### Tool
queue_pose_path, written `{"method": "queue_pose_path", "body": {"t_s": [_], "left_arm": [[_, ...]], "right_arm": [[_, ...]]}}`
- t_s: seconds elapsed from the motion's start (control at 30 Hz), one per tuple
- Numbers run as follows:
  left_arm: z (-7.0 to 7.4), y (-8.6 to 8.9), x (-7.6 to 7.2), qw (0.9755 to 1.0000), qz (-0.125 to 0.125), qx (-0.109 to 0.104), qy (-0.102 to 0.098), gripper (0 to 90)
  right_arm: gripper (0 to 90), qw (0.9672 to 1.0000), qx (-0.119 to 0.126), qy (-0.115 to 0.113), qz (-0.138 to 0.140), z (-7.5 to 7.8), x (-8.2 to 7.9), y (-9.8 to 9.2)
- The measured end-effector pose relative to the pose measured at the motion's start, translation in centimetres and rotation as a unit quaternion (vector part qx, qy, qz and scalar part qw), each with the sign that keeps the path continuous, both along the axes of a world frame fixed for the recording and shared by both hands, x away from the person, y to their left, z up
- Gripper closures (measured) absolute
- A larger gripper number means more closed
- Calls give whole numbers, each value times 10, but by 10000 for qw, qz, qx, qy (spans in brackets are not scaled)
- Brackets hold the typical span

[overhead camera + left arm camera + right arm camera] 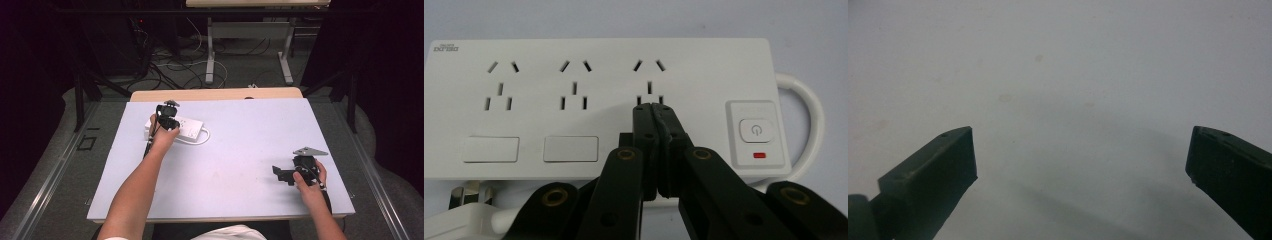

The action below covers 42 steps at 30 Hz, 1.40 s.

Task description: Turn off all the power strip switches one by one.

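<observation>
Black jaws of your left gripper point(654, 107) fill the foreground of the left gripper view, pressed flat together with nothing between them, their joined tip resting over the lower slots of the third socket on the white power strip point(599, 100). To my eye you are lining up to press the power button point(756, 131), which sits just to the right of that tip. Slide sideways toward it, keep the closed tip square over the round symbol, and push straight down so the strip does not skid on the table point(250, 145). It is a light plastic body, so a slanted push would likely shove it away. The strip is a flat white bar with three sockets in a row, two blank rectangular covers below them, and a small red mark under the button; its white cable point(811, 115) loops out at the right end, and its plug point(466, 197) lies just beside the near edge. It lies at the table's far left. Your right gripper point(280, 173) rests near the right front, well apart, jaws wide and empty.
</observation>
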<state>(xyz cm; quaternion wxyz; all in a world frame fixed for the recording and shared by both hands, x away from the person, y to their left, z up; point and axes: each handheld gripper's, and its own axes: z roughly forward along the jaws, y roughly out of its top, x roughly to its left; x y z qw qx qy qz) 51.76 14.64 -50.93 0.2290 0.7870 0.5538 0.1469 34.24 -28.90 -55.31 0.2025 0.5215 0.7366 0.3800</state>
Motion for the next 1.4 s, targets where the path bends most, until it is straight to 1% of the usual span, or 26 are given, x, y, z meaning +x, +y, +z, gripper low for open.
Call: {"method": "queue_pose_path", "body": {"t_s": [0.17,0.2,0.23,0.27,0.37,0.43,0.53,0.63,0.8,0.97,1.1,1.17,1.2,1.23,1.27,1.4], "left_arm": [[-1,4,1,10000,21,29,47,898],[-2,5,1,10000,32,20,5,897],[-1,6,0,10000,53,29,46,897],[-2,6,1,10000,61,38,39,896],[-4,8,0,9999,79,34,58,892],[-4,9,0,10000,77,-5,38,891],[-5,8,0,10000,80,-13,28,888],[-5,7,0,10000,63,26,-4,885],[-5,8,0,10000,80,-15,17,885],[-5,8,0,10000,85,-1,27,885],[-6,8,0,9999,102,-17,-3,885],[-6,8,0,9999,120,-39,14,885],[-7,9,0,9999,104,20,46,900],[-8,10,0,9999,122,-29,14,900],[-8,11,0,9999,125,-67,25,900],[-9,11,-1,9999,122,-77,-29,900]], "right_arm": [[0,10000,3,4,1,0,0,0],[0,10000,4,10,11,0,0,0],[0,10000,4,10,11,0,0,0],[0,10000,8,9,8,-1,0,1],[0,10000,19,10,11,-1,0,1],[0,10000,22,14,4,-1,0,1],[0,10000,21,36,-6,-1,0,1],[0,10000,20,32,1,-1,0,2],[0,10000,19,37,0,-1,0,2],[0,10000,18,35,3,-1,0,2],[0,10000,36,66,-2,-1,0,2],[0,10000,18,21,17,-1,0,2],[0,10000,23,19,23,0,0,2],[0,10000,23,19,23,0,0,2],[0,10000,19,19,26,0,0,2],[0,10000,4,11,19,-1,0,1]]}}
